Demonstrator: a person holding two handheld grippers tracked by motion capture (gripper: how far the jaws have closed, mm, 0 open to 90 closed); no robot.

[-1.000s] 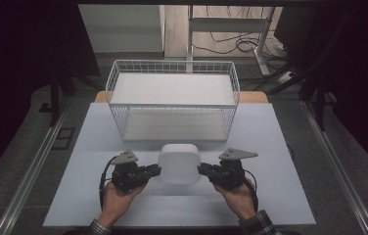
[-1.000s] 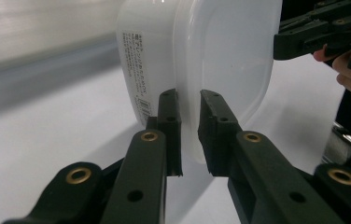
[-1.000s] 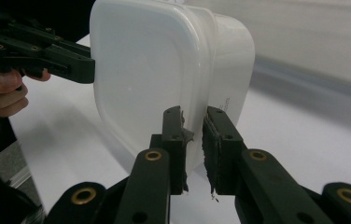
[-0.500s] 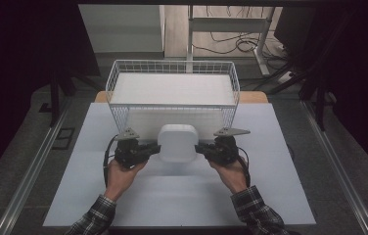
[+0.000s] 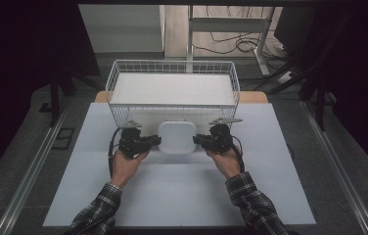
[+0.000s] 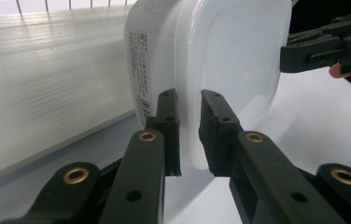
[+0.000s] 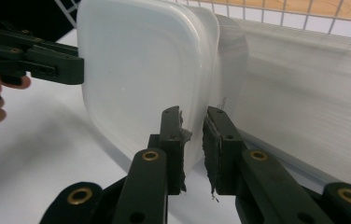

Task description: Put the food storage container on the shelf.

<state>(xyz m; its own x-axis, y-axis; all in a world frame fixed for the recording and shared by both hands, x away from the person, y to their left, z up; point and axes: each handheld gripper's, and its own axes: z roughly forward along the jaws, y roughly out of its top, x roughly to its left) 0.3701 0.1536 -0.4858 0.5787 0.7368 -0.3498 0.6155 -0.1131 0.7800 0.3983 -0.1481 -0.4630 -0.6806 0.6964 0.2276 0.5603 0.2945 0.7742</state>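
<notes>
The lidded container (image 5: 177, 137) is milky, translucent plastic, smooth with a soft sheen. The basket (image 5: 172, 68) is thin white-coated wire, lined with ribbed, corrugated plastic sheet. The worktop (image 5: 182, 196) looks pale, matt and smooth.

surface: white table (image 5: 182, 196); on it: wire basket (image 5: 118, 115) at far edge

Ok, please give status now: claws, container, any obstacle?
Left claw and right claw shut on white container's lid rim. Container level. Wire basket directly ahead, close.

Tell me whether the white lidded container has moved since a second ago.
Yes. The white container has moved away from the person, toward the wire basket, now beside its near wall.
</notes>
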